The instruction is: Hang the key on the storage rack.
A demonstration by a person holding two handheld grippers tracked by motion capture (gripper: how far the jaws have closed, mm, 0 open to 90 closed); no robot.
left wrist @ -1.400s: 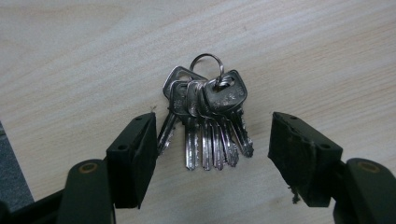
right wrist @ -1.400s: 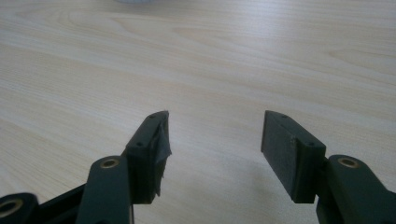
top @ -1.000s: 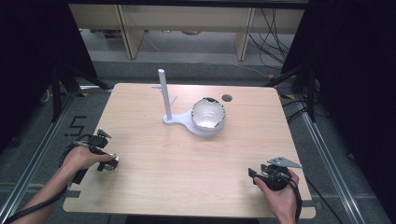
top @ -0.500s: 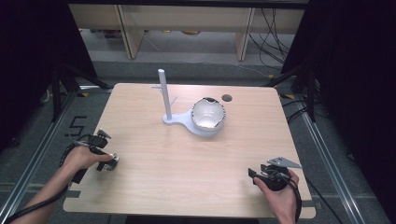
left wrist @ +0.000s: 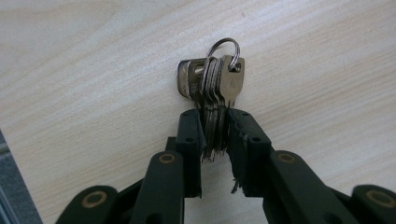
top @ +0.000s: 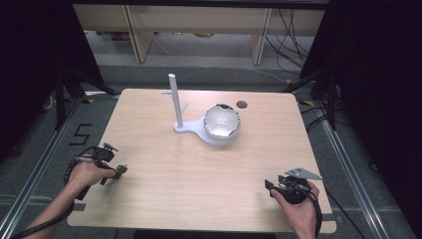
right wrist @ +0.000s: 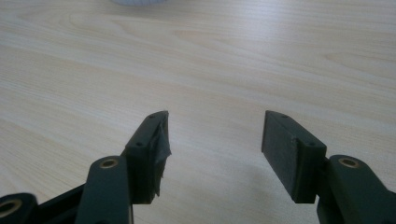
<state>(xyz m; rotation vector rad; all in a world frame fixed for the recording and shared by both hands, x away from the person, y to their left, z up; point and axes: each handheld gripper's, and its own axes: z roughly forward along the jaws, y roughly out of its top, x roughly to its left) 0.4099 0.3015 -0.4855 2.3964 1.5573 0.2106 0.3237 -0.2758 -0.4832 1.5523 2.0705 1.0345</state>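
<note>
My left hand-held gripper (left wrist: 215, 133) has just closed on flat metal keys (left wrist: 212, 88), their toothed blades half hidden; my right hand-held gripper (right wrist: 215, 149) gapes over grained tabletop (right wrist: 233, 56)

We see the stand (top: 191, 124) near the middle of the table (top: 164, 189), toward its far edge, with the post (top: 175, 99) upright on its left end and the bowl (top: 222, 122) on its right end. The left gripper (top: 117, 171) sits at the near left edge, the bunch of keys (left wrist: 212, 88) between its jaws. The right gripper (top: 271, 185) sits at the near right corner.
</note>
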